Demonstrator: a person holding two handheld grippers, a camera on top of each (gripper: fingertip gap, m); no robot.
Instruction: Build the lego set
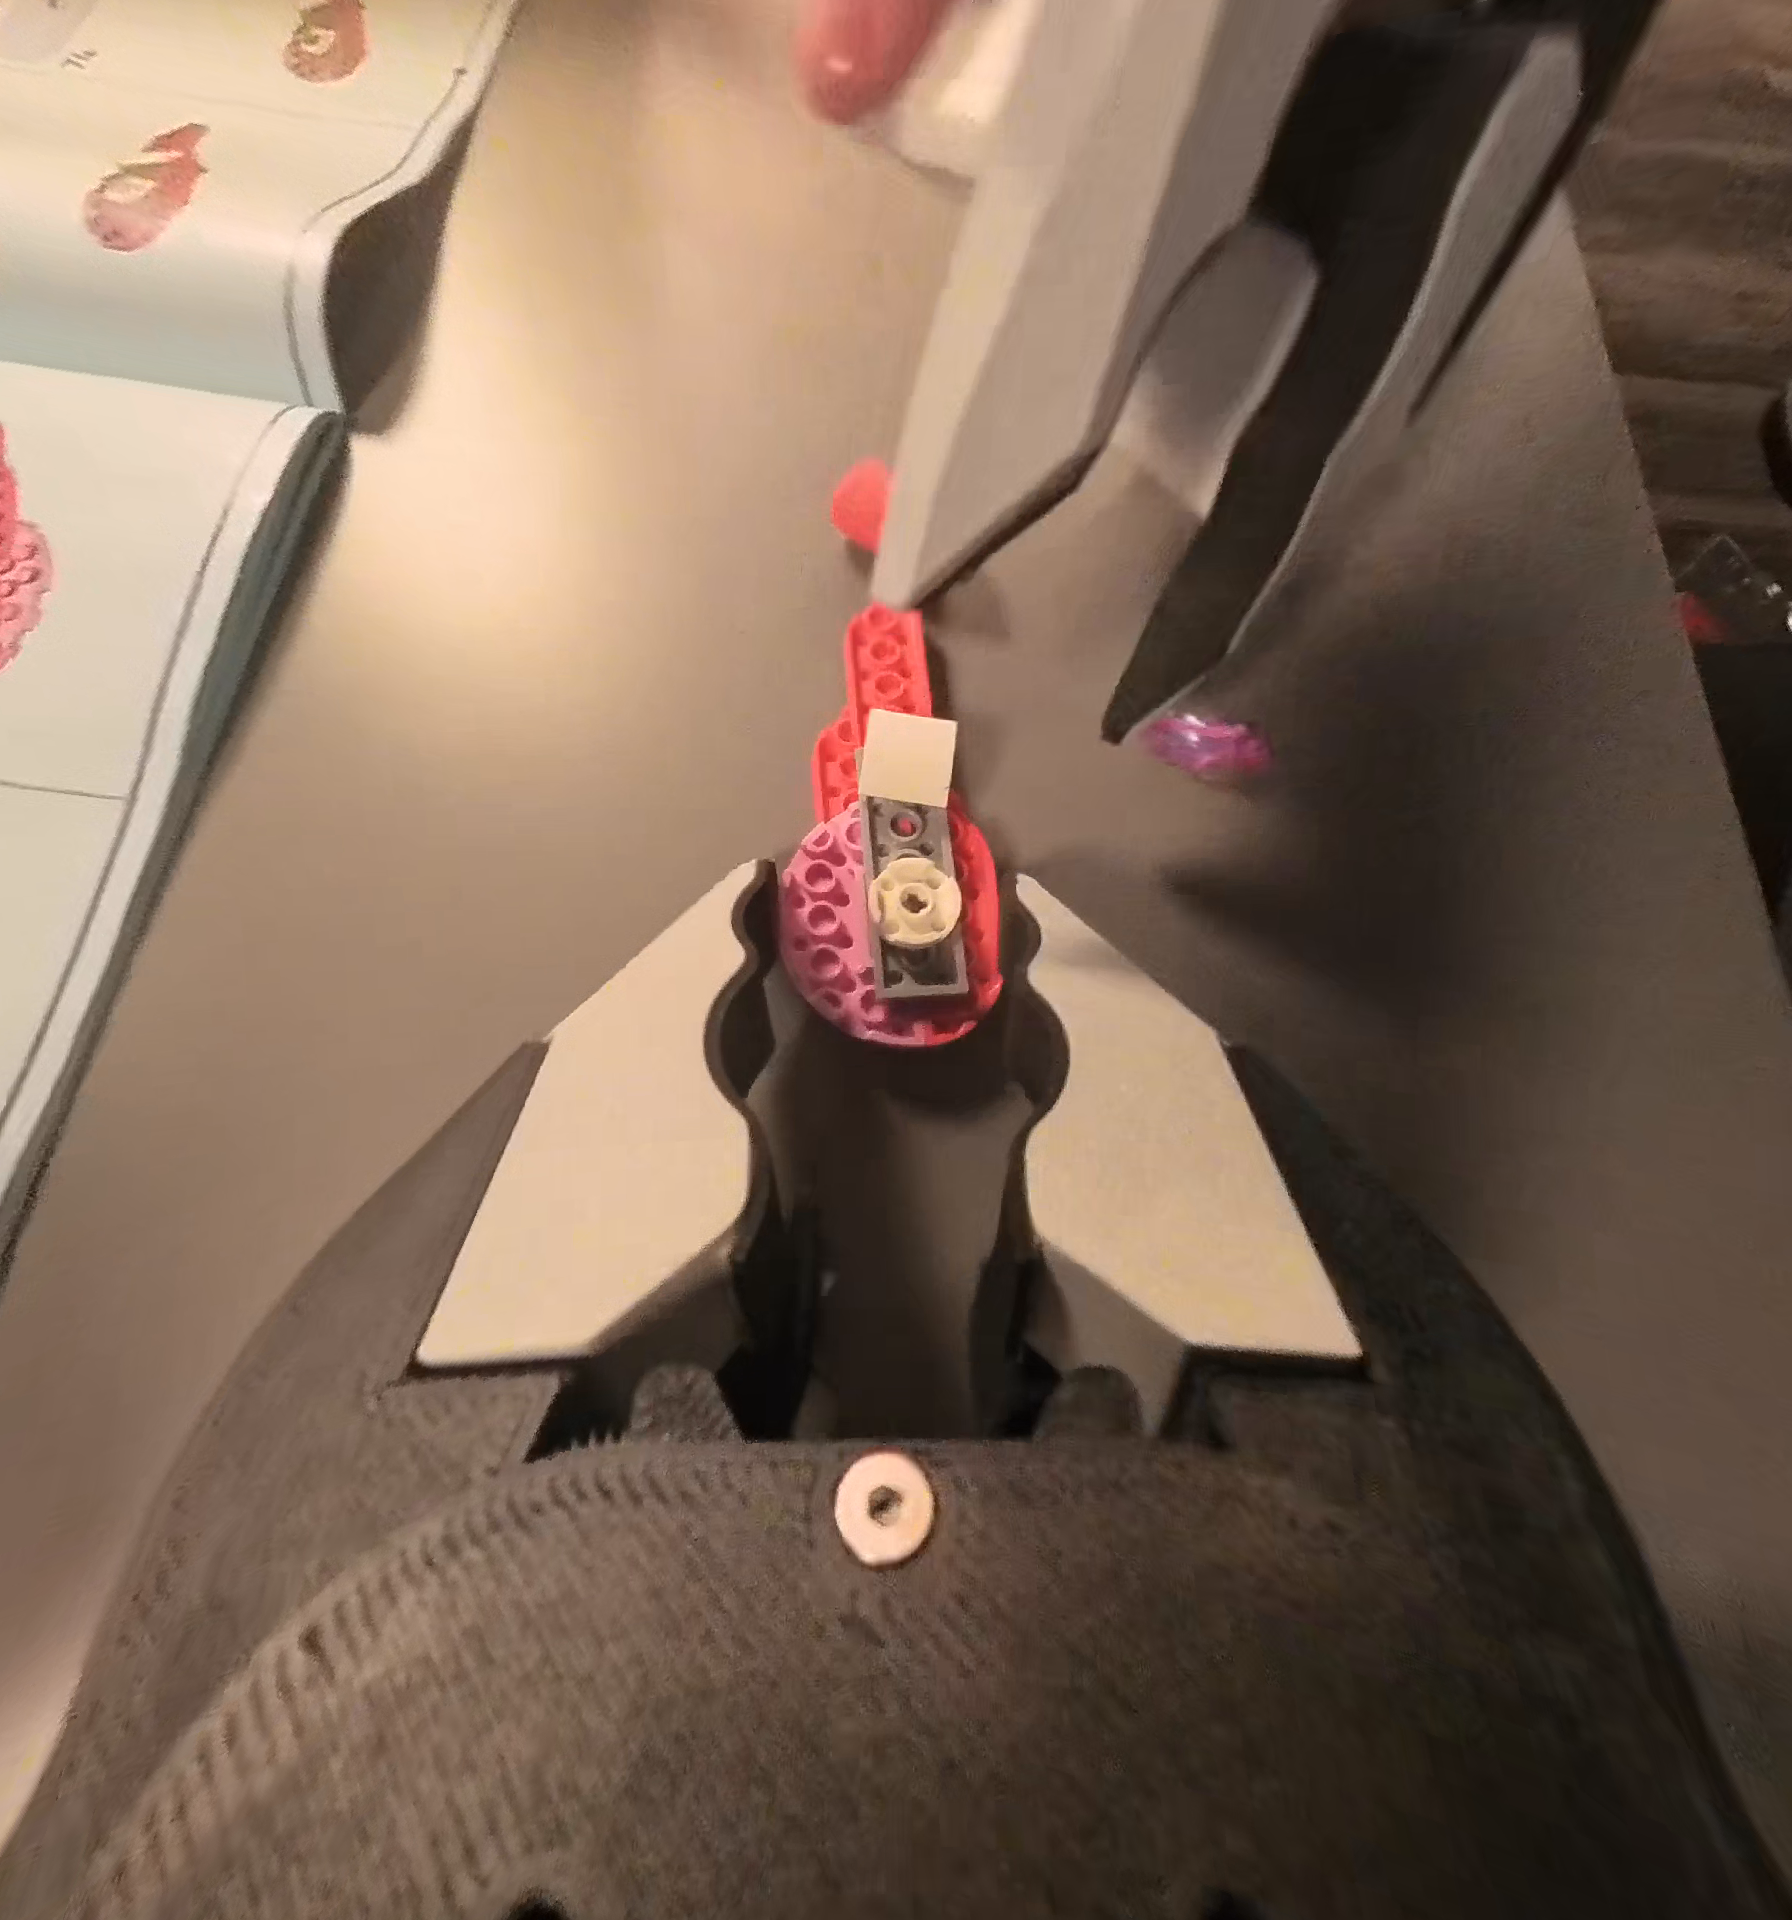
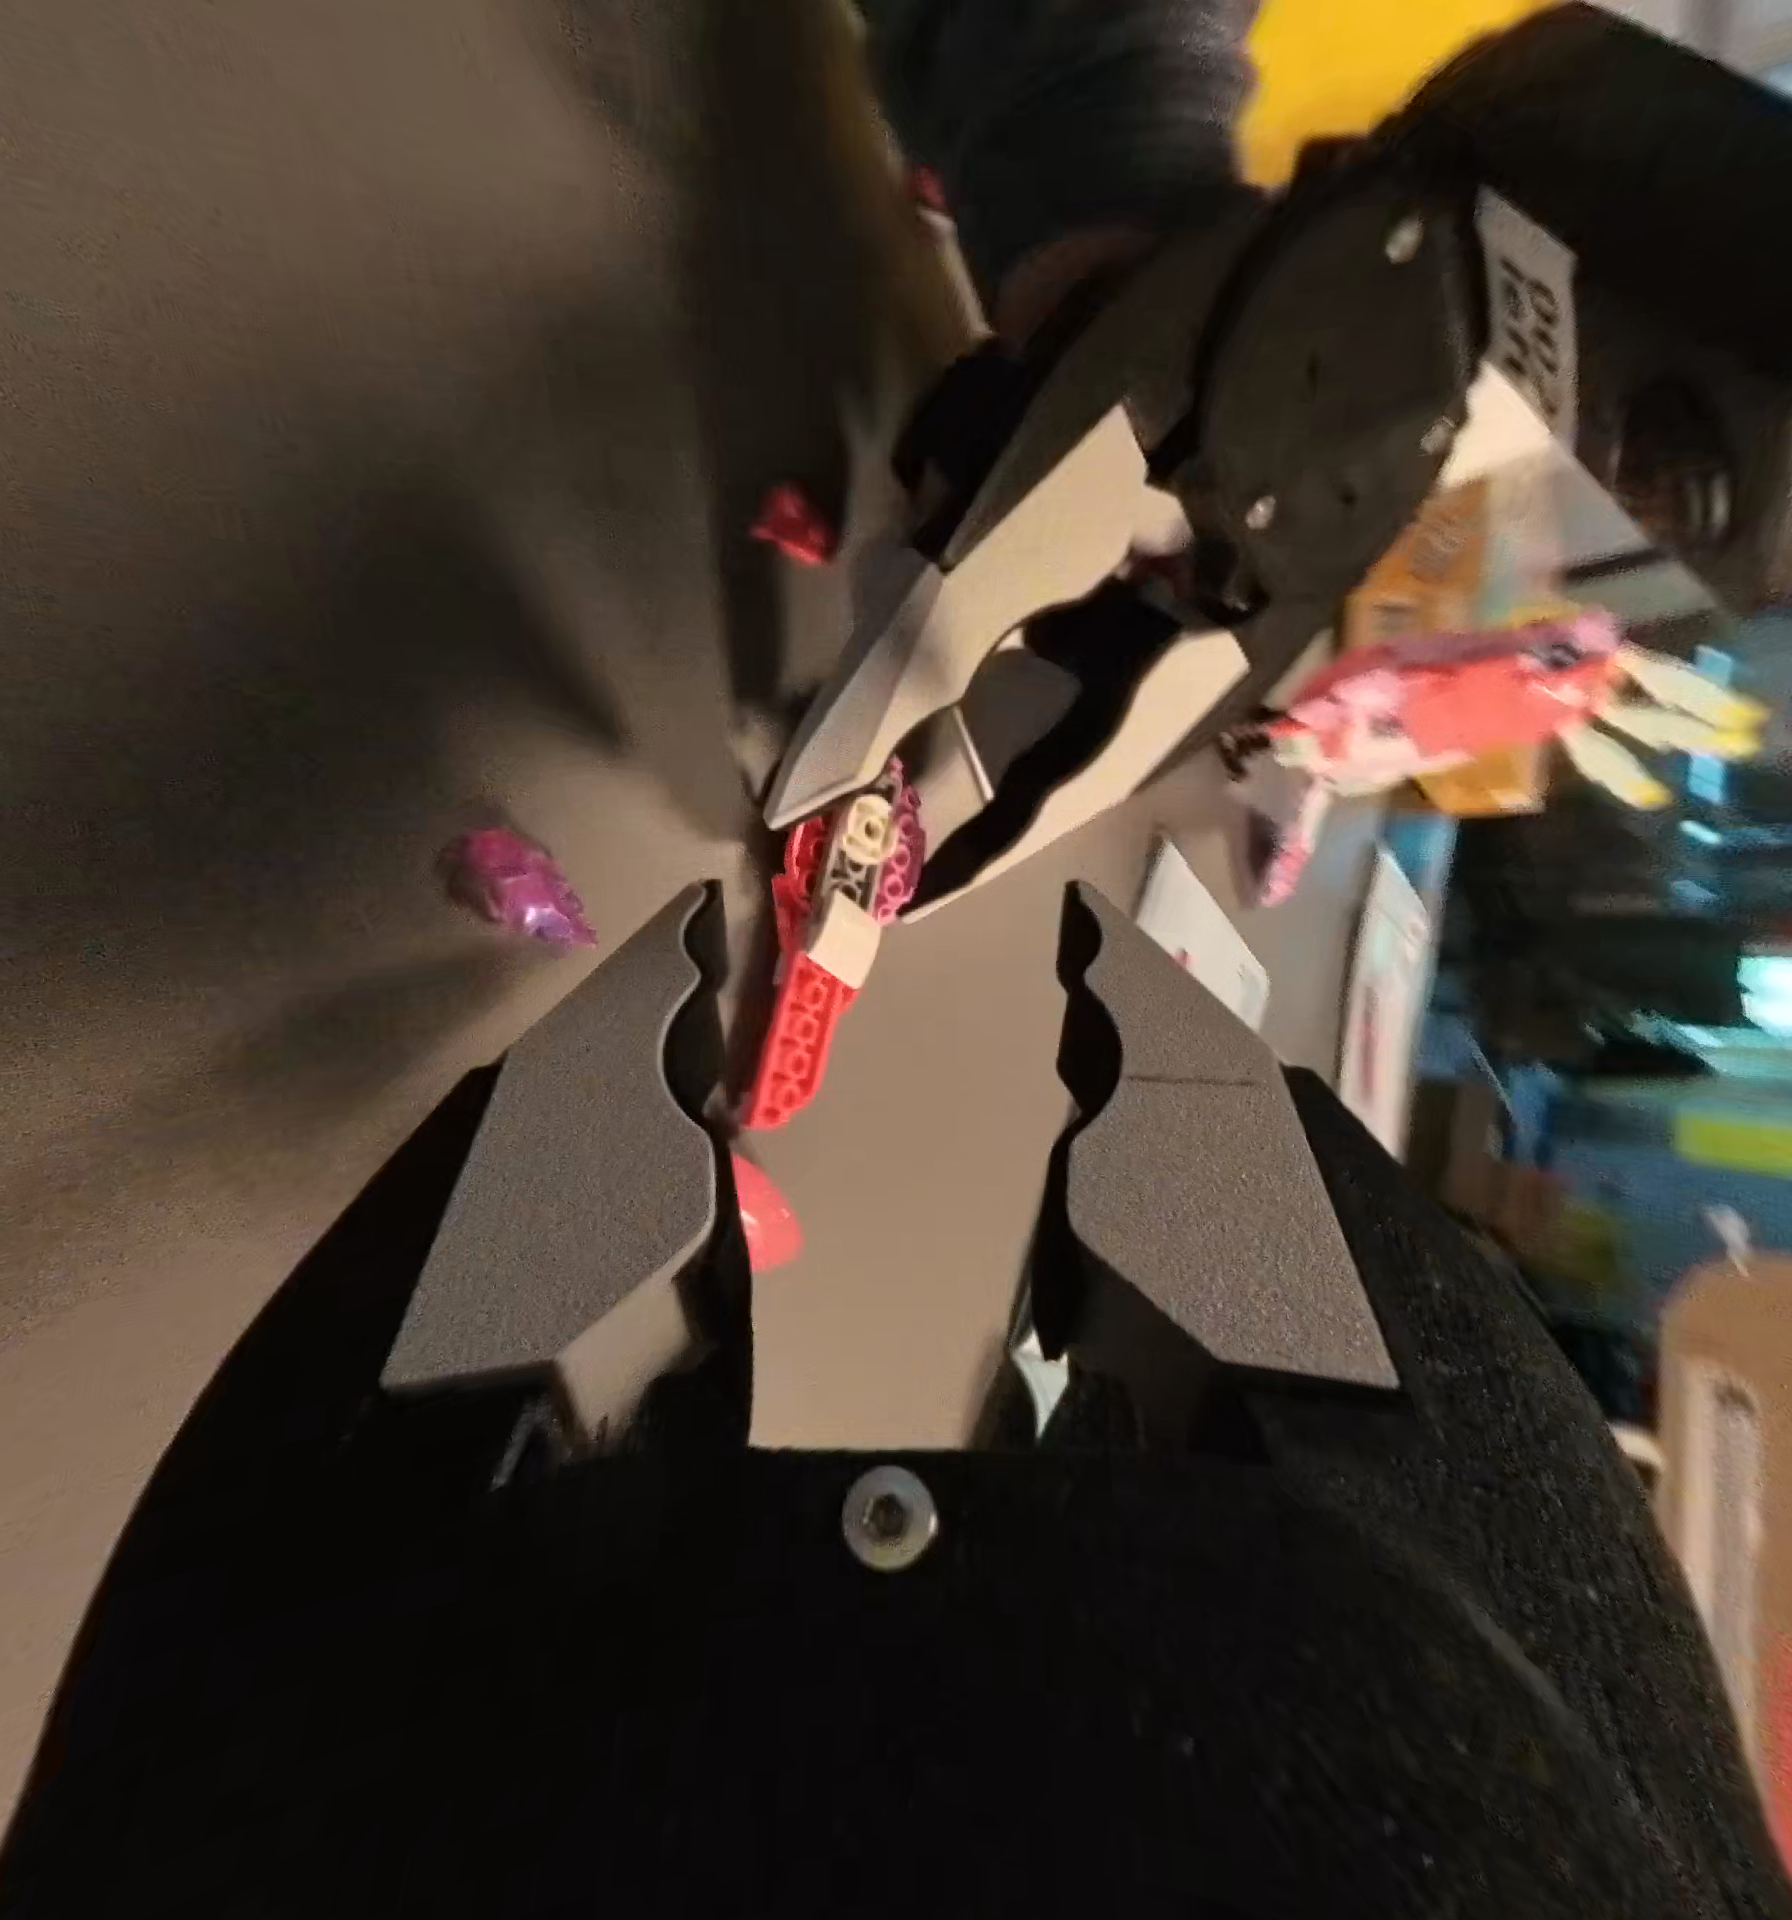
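left gripper (image 1: 892, 883) has its jaws clamped on a small brick build (image 1: 897, 894), gripping the rounded pink-and-red end with a pad on each side. a grey strip with a cream round stud sits on top, a cream tile beyond that, and a red studded tail pokes out forward over the table (image 1: 518, 644). the build is up off the table, carried in that grip.

right gripper (image 2: 892, 904) stands wide open, nothing in it. the red tail lies just beside its left finger (image 2: 653, 997), the other finger well apart. whether the tail touches that finger i can't tell, the view is blurred.

around them: a purple see-through piece (image 1: 1209, 743) on the table near the right gripper's dark fingertip, a small red piece (image 1: 859, 499) farther off, an open instruction booklet (image 1: 92, 468) to the left.

progress is hard to judge: the build looks only partly assembled, with loose pieces lying unattached.
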